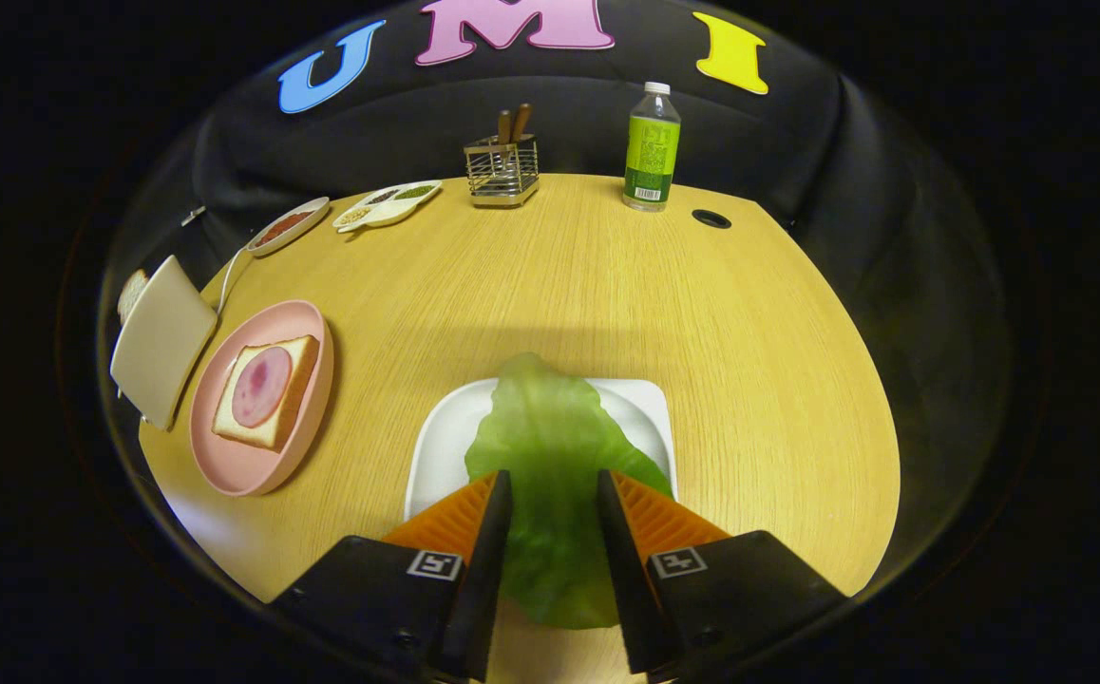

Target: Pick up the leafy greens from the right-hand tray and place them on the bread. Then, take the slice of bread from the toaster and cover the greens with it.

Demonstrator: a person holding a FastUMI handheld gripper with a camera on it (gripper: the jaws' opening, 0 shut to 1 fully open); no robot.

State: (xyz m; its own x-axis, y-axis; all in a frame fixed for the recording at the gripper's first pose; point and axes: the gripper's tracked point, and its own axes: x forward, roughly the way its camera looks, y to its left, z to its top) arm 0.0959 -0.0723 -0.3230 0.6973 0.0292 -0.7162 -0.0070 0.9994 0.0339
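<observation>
Hand-held gripper (555,494): fingers parted, one on each side of the leafy greens (550,456); the leaf lies between them, and I cannot tell whether either finger touches it. Not yet a grip.

Leafy greens: one broad, thin, glossy leaf with wavy edges, limp-looking. It lies on the white tray (650,408) and overhangs the tray's near edge onto the bench (749,313). Risks, as judged: closing on the flat blade may crumple or fold it; a shallow pinch may let it slip; the draped edge could drag on the rim as it lifts.

White tray: squarish, smooth, rounded corners, shallow lip. It could slide if nudged.

Pink plate (308,328): round and matte, to the left, well apart. It carries the bread (298,356), a pale square slice topped with a pink round of meat. A floppy leaf may land off-centre here.

Toaster (161,342): cream-coloured, smooth, just beside the plate; a slice (132,293) stands in it.

Farther: two condiment dishes (341,217), wire utensil holder (502,169), green bottle (652,147).
</observation>
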